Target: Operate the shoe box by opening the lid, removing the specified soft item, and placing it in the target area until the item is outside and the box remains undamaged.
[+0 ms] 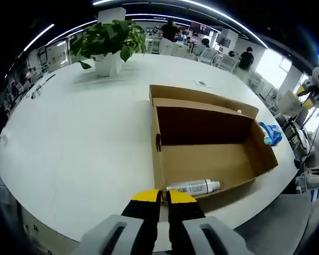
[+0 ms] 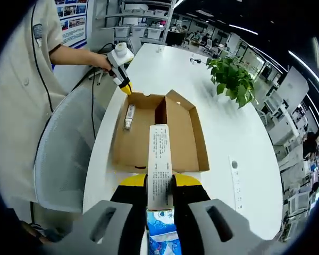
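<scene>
Left gripper view: your left gripper (image 1: pixel 164 197), jaws closed on nothing, sits at the open brown cardboard shoe box (image 1: pixel 210 151), beside a silver spray can (image 1: pixel 194 186).

Right gripper view: your right gripper (image 2: pixel 160 199) clamps the soft blue-white tissue pack (image 2: pixel 160 164) over the near rim; light, crushable, so grip mid-body.

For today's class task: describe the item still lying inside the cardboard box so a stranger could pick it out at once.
On the white table sits an open brown cardboard box. Along one inner wall, at the end nearest the left gripper, lies a small bottle. It is silver-grey with printed text and a pale cap, the box's sole content.
</scene>
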`<state>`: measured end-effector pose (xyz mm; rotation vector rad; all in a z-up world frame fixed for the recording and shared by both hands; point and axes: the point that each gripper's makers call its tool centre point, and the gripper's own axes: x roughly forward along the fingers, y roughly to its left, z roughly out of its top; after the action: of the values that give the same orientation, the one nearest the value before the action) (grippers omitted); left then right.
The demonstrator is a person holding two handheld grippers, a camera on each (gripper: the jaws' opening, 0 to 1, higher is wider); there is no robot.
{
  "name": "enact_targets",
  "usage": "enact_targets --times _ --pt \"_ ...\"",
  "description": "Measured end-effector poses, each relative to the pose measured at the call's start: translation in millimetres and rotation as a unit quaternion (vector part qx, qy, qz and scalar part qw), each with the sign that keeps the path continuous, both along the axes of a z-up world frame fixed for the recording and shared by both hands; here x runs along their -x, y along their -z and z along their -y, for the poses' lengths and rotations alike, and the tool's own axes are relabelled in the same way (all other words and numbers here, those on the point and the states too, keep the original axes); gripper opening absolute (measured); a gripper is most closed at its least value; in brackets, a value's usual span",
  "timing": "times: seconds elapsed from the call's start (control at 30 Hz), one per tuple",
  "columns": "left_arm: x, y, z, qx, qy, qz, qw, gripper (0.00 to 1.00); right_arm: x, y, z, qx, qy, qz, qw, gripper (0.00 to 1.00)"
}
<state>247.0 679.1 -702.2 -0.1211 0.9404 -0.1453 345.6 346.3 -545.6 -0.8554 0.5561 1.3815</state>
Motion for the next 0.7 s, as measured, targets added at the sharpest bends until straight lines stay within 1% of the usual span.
enact_targets --times 0.27,0.5,0.7 --pt "0.0 0.3 0 -0.005 0.005 -0.006 1.0000 0.04 -22 -6.7 34 0.011 0.023 0.012 0.9996 0.15" --pt "0.3 0.2 1 -0.006 0.003 -0.010 0.9999 0.04 -38 -3.0 61 0.023 0.044 0.015 0.9986 0.15" --pt "1.0 0.2 2 -0.007 0.002 -0.012 0.9999 0.04 -54 0.3 84 0.037 0.062 0.023 0.9971 0.15"
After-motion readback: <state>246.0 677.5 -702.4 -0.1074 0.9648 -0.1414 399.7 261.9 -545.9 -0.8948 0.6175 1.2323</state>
